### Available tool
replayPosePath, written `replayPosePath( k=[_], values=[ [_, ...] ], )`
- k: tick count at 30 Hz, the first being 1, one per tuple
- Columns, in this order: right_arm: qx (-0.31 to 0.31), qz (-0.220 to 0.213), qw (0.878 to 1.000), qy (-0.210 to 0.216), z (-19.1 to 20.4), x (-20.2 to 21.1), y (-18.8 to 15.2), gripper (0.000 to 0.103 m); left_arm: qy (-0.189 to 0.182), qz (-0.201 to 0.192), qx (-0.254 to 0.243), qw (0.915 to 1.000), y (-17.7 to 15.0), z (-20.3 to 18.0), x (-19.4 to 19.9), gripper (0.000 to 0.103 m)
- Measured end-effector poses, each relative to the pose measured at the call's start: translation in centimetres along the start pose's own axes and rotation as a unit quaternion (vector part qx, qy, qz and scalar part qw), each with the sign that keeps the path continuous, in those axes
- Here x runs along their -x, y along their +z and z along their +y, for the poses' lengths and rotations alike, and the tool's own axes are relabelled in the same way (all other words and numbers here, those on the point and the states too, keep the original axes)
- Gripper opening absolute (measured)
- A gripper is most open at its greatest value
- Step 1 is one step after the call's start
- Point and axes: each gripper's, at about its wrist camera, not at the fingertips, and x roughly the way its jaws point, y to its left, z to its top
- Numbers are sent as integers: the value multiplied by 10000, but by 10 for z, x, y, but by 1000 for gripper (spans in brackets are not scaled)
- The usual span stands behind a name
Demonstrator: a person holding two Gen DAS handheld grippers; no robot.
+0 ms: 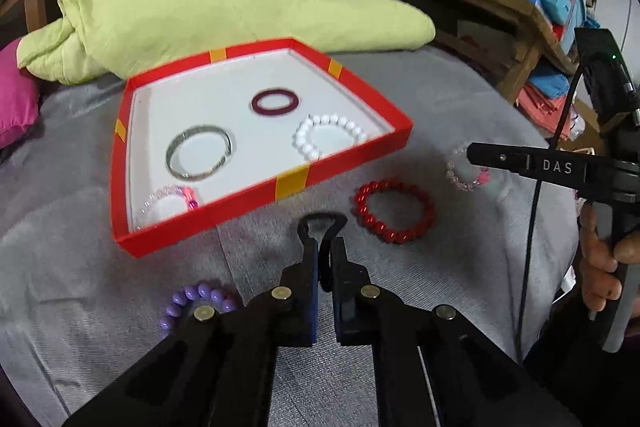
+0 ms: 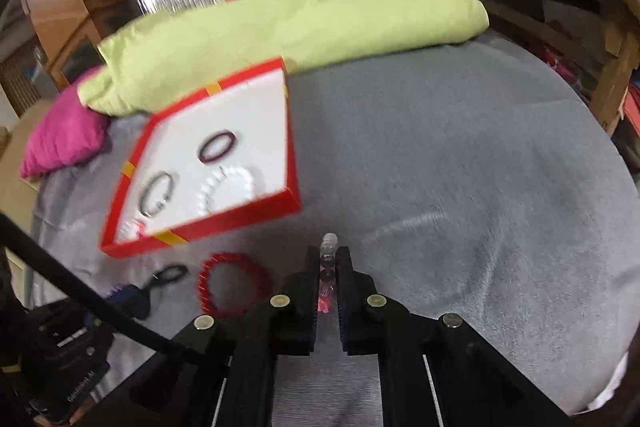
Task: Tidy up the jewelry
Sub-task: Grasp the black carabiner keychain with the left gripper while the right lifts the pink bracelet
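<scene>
A red box (image 1: 344,159) with a white floor lies on the grey cloth. In it are a dark red bangle (image 1: 275,102), a silver bangle (image 1: 199,158), a white bead bracelet (image 1: 329,136) and a clear pink bracelet (image 1: 170,201). My left gripper (image 1: 323,231) is shut on a black ring (image 1: 322,223) just in front of the box. A red bead bracelet (image 1: 394,211) lies to its right, a purple one (image 1: 198,301) to its left. My right gripper (image 2: 329,259) is shut on a clear pink bead bracelet (image 2: 329,267), also in the left wrist view (image 1: 464,169).
A green folded quilt (image 1: 208,19) and a pink cushion (image 1: 14,95) lie behind the box. A wooden shelf (image 1: 500,7) with a basket and boxes stands at the right. Grey cloth (image 2: 460,187) spreads to the right of the box (image 2: 248,219).
</scene>
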Motion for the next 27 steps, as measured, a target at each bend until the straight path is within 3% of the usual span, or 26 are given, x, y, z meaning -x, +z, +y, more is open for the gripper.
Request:
replayPosePath(
  k=[9,12,14,16,18,19,20,25,27],
  values=[
    [-96,-681,9957,618,13,25,8,9,-16,-534,242,9983,11,15,30,6],
    [-63,-815,9946,646,19,30,8,9,-75,-548,223,9982,11,19,34,6],
    [-74,-795,9948,639,20,28,8,9,-223,-341,136,9991,9,17,28,6],
    [-88,-739,9953,626,19,25,9,9,-132,-92,24,9999,3,12,18,9],
    [-112,-645,9958,638,18,21,9,9,-43,153,-109,9998,-1,7,8,23],
    [-124,-624,9958,659,17,20,8,9,62,270,-143,9995,-4,4,1,39],
    [-136,-613,9958,673,16,20,8,9,108,302,-151,9994,-6,3,-3,47],
    [-238,-626,9955,670,8,22,8,9,87,487,-230,9985,-10,-1,-20,47],
    [-288,-605,9955,665,4,21,9,9,48,632,-194,9978,-11,-1,-31,37]
  ],
)
